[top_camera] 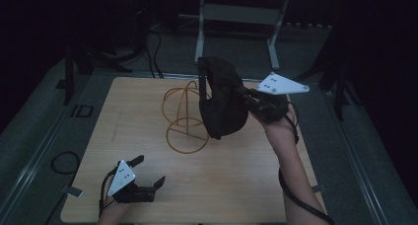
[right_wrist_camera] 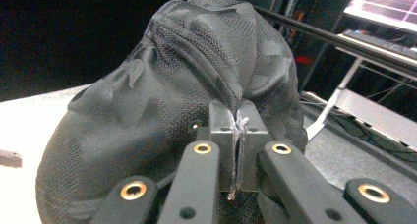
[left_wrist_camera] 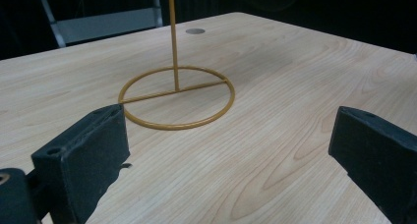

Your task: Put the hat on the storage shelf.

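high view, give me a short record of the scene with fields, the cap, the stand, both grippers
cap: dark cap, held above the table beside the stand's top
stand: gold wire stand, upright on its ring base, bare
right gripper: right gripper, jaws shut on the cap's edge
left gripper: left gripper, jaws open and holding nothing, low over the near left of the table
table: light wooden table

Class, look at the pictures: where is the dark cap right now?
In the high view the dark cap hangs above the table's far middle, pinched in the right gripper, right beside the gold wire stand.
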